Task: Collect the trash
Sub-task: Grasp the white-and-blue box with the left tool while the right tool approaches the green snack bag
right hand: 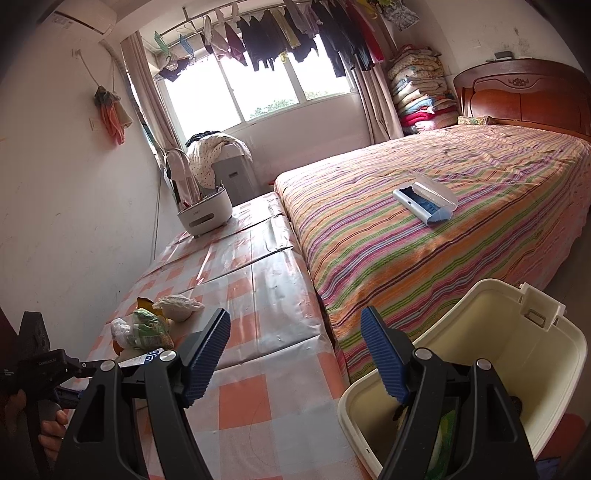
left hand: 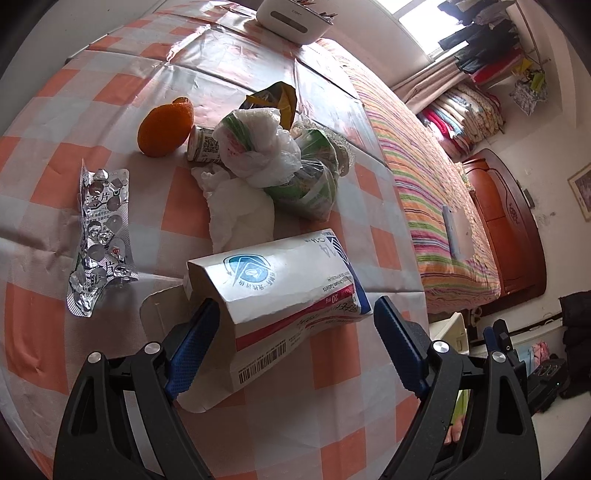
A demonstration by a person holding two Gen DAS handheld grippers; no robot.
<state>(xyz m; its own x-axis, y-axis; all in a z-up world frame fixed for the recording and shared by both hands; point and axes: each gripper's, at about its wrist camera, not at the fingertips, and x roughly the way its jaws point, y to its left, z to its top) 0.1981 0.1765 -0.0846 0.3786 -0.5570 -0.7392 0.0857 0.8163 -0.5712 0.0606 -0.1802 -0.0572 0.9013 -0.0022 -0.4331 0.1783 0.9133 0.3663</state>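
A crushed white medicine box (left hand: 288,291) lies on the checked tablecloth (left hand: 351,369), between the open jaws of my left gripper (left hand: 295,325); its left finger (left hand: 192,343) touches the box, the right one stands apart. Behind it lie crumpled tissue (left hand: 240,214), a plastic bag bundle (left hand: 266,151), a green wrapper (left hand: 314,188), a small bottle (left hand: 201,144), a foil blister pack (left hand: 99,236) and an orange (left hand: 166,127). My right gripper (right hand: 295,354) is open and empty above the table's edge, next to a cream bin (right hand: 480,362). The trash pile (right hand: 151,325) shows far left.
A white appliance (left hand: 291,18) stands at the table's far end. A bed with a striped cover (right hand: 424,236) runs along the table's right side, a blue-white case (right hand: 424,199) on it. The bin holds some green packaging (right hand: 445,432). A wall lies left.
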